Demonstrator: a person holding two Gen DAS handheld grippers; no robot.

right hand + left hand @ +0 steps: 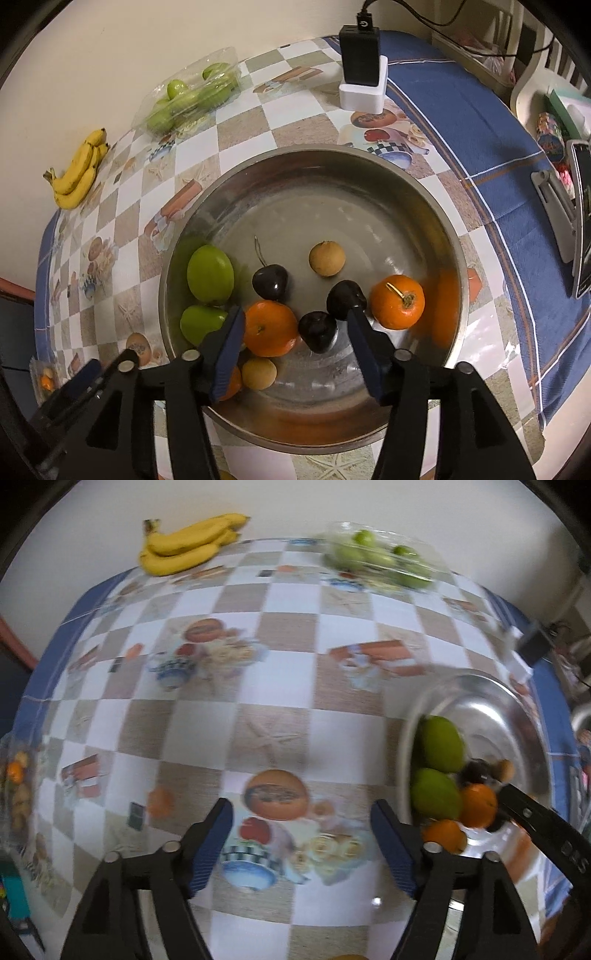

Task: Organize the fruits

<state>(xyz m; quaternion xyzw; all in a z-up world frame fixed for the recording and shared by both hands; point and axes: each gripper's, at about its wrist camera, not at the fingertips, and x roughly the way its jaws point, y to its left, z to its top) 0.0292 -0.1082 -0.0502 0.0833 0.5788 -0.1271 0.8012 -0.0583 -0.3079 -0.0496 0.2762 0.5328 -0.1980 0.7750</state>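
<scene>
A steel bowl (314, 151) holds two green fruits (210, 273), oranges (397, 301), dark cherries (269, 282) and tan round fruits (327, 258). My right gripper (295, 314) hangs open over the bowl's near side. Below its gap lie an orange (269, 326) and a dark cherry (317, 330), neither of them pressed by the pads. My left gripper (303, 806) stands open over the checked tablecloth, left of the bowl (480, 686), with nothing between its fingers. Bananas (188, 544) lie at the table's far edge.
A clear plastic box of green fruit (380, 559) sits at the back by the wall. A small packet of fruit (16, 775) lies at the table's left edge. A black charger on a white block (362, 66) and a phone on a stand (581, 221) occupy the right side.
</scene>
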